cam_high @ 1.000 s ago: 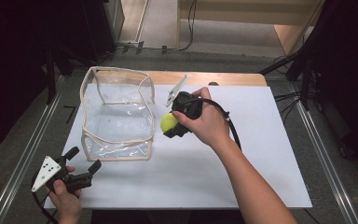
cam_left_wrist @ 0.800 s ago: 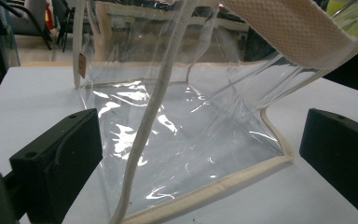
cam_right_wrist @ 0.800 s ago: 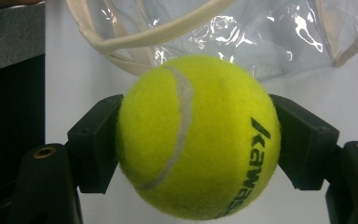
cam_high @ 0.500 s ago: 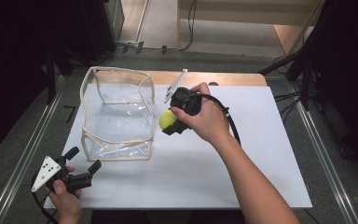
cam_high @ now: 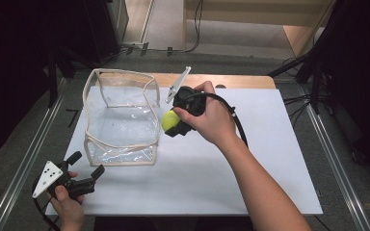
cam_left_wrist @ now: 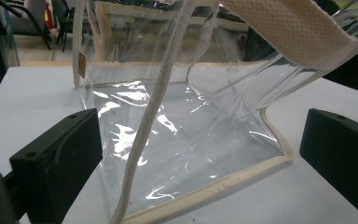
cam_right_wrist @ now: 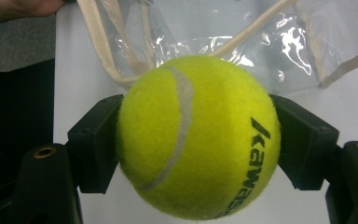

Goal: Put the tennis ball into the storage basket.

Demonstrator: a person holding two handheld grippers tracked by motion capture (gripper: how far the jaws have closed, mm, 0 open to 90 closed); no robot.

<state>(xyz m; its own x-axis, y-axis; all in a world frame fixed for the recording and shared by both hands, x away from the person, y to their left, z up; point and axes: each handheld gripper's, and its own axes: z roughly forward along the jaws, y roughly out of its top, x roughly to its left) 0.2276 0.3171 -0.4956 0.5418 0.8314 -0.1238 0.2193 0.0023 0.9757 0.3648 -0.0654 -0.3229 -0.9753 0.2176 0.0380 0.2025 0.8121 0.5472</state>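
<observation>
worktop (cam_high: pixel 270 159): white sheet, bare and roomy on the side of the clear bag away from the wall.
clear bag (cam_high: pixel 120 118): the landmark; upright, mouth open upward, cream-trimmed rim.
right gripper (cam_high: pixel 173 122): just beside the bag's right wall, near rim height, jaws clamped on the tennis ball.
tennis ball (cam_right_wrist: pixel 198 137): bag mouth lies to its left; the rim must be cleared.
left gripper (cam_high: pixel 84 175): near the bag's front corner, jaws apart, nothing held.

R tool (cam_high: pixel 169 121) clamped; L tool (cam_high: pixel 84 166) jaws apart.
</observation>
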